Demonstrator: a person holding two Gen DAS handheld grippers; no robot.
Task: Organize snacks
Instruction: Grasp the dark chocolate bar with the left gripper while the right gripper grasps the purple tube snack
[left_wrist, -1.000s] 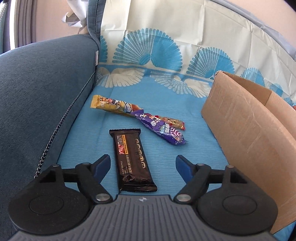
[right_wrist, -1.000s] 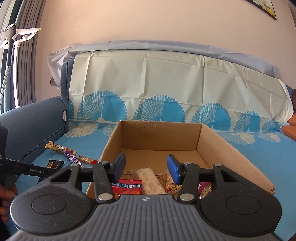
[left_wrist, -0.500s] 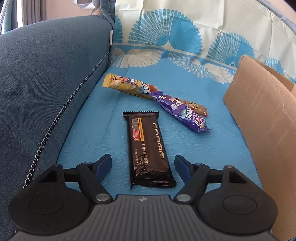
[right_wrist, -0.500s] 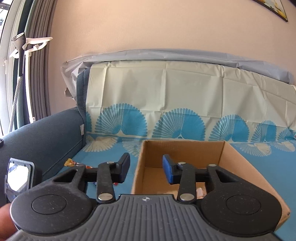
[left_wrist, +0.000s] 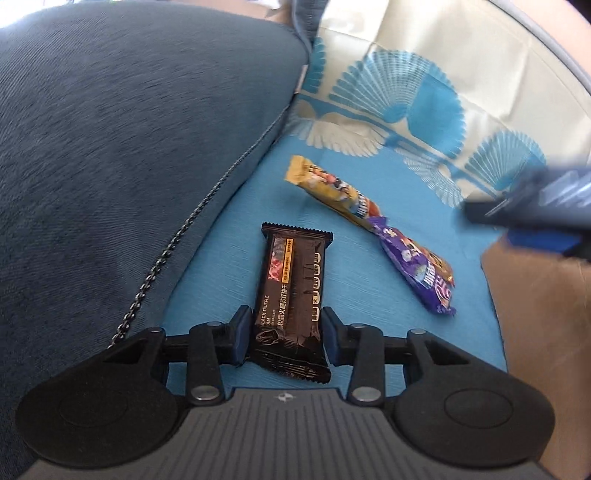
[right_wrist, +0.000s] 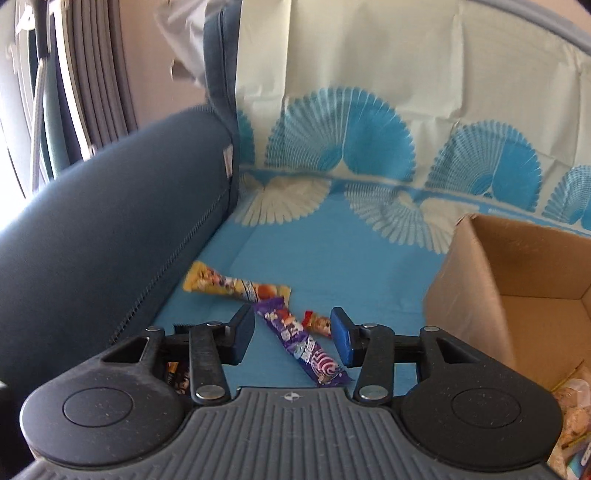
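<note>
The dark brown snack bar (left_wrist: 291, 295) lies flat on the blue cover (left_wrist: 229, 266), its near end between the jaws of the left gripper (left_wrist: 283, 338); those jaws have just been closing, and both blue pads now sit against the wrapper's long edges, pinching the bar — its far, serrated end points straight away from the gripper; beyond the jaws and to their right lies the yellow snack stick (left_wrist: 332, 192), slanting, and touching its lower end is the purple snack stick (left_wrist: 417, 269), which runs on toward the right; farther right stands the side of the cardboard box (left_wrist: 543, 314), and above it the right gripper (left_wrist: 532, 206) shows only as a dark blur; to the left of the jaws rises the navy sofa arm (left_wrist: 110, 147), with a chain-like trim along its edge. In the right wrist view the right gripper (right_wrist: 293, 338) has jaws that have just been opening and stand spread; the purple snack stick (right_wrist: 303, 347) lies between them, touched by neither pad; just ahead of the right jaw is a small red-and-orange wrapper (right_wrist: 317, 323); ahead of the left jaw lies the yellow snack stick (right_wrist: 236, 286); off to the right of the jaws stands the open cardboard box (right_wrist: 480, 280) — a few pale packets (right_wrist: 572, 406) show inside its near corner.
</note>
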